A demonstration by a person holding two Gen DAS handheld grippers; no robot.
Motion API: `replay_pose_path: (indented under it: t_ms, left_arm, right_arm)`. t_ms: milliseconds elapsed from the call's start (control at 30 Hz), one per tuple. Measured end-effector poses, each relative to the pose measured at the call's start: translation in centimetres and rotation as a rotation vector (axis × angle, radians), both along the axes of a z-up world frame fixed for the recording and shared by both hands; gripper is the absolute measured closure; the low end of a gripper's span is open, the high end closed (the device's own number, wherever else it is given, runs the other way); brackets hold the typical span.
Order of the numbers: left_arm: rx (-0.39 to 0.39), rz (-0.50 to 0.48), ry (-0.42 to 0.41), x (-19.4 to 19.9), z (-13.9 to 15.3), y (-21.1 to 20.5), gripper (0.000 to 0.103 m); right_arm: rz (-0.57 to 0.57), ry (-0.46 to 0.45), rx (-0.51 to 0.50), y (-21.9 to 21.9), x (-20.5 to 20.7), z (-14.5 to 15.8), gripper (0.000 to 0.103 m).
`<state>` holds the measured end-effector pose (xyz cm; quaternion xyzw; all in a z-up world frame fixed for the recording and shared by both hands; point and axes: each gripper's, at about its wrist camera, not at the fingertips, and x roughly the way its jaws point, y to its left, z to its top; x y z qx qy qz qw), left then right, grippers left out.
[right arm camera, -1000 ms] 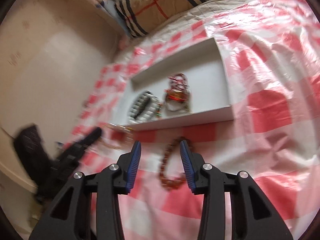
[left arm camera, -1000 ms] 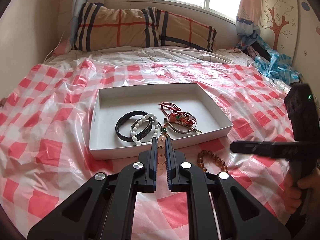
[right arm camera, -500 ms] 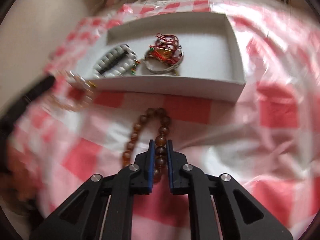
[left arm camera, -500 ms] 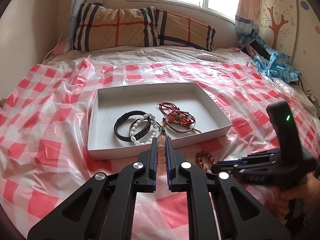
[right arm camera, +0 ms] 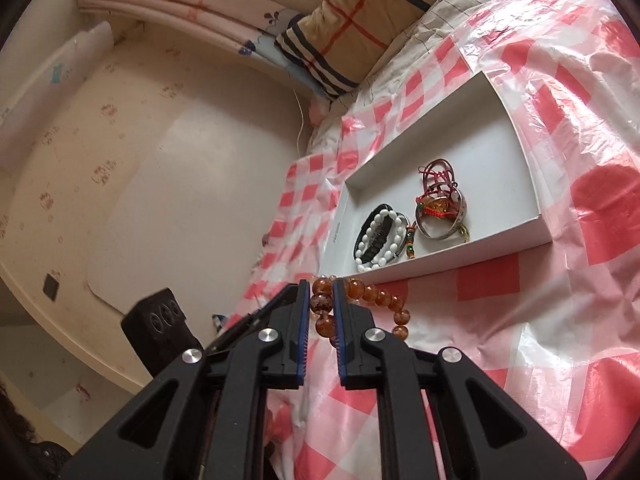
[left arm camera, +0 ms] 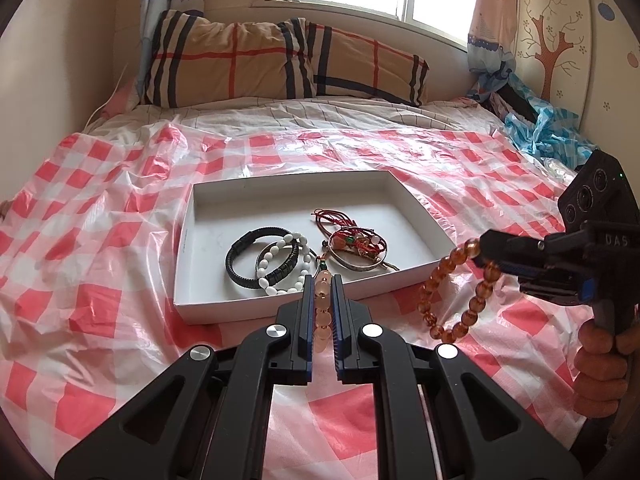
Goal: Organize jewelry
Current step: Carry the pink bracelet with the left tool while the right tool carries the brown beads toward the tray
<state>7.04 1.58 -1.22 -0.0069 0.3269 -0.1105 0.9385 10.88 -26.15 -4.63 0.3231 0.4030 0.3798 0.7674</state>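
Carrying both strands: left gripper [left arm camera: 321,284] clamps pale beads [left arm camera: 322,300], right gripper [right arm camera: 321,292] amber bracelet [right arm camera: 360,300]; next we drop into tray [left arm camera: 280,303].

The only lettering that reads is on the right gripper [left arm camera: 486,250], seen from the left wrist view at the right of the scene: raised capitals on its black body spell "DAS", and more letters may run on out of sight past the picture's edge. On the outer left wall of the white box [right arm camera: 336,232], in the right wrist view, there is a short line of small dark print, too small to make out. Nothing else carries readable text.
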Motion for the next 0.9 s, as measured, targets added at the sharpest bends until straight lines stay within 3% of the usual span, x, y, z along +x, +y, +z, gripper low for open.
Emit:
replay_pose_path:
  t_ms: [633,900]
  left_arm:
    - [0.011,-0.009,-0.016,-0.2,0.3,-0.3,0.096]
    - [-0.08,-0.018,-0.032,0.8,2.2,0.6,0.096]
  right_arm:
    - [-0.021,-0.004,0.112,-0.6,0.8,0.4,0.091]
    - [-0.029,0.005,0.175,-0.4,2.0,0.6,0.091]
